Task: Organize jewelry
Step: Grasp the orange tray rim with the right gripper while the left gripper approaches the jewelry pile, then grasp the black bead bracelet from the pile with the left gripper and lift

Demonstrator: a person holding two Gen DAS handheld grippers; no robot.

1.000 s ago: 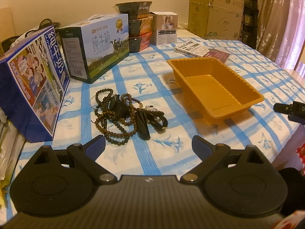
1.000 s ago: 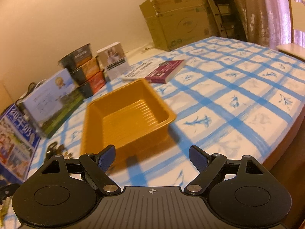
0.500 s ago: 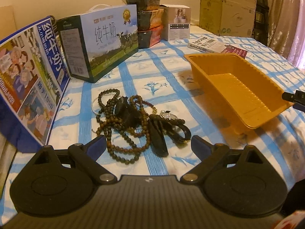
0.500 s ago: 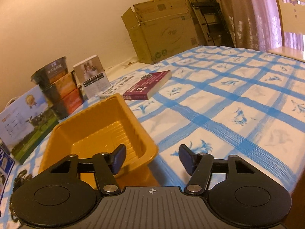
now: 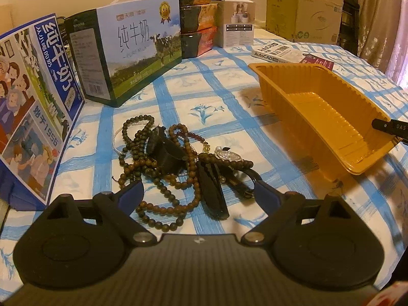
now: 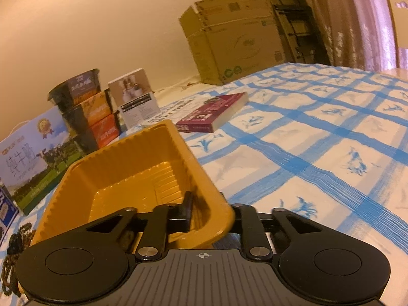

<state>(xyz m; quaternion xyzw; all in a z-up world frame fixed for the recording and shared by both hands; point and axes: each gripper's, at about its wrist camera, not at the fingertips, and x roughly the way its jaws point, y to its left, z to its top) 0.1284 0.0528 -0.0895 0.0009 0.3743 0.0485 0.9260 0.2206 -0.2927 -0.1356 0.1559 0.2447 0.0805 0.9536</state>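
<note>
Left wrist view: open left tongs (image 5: pixel 199 191) are held over the bead jewelry pile (image 5: pixel 176 163) at 6 o'clock. Right tongs (image 6: pixel 211 211) are closing on the empty orange tray (image 6: pixel 122 178) wall. Nothing is sorted yet.

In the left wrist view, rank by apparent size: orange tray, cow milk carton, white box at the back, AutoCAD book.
1-2. Orange tray and cow milk carton: look alike, so unranked.
3. White box.
4. AutoCAD book, partly hidden behind the tray; both lie farther away.
</note>
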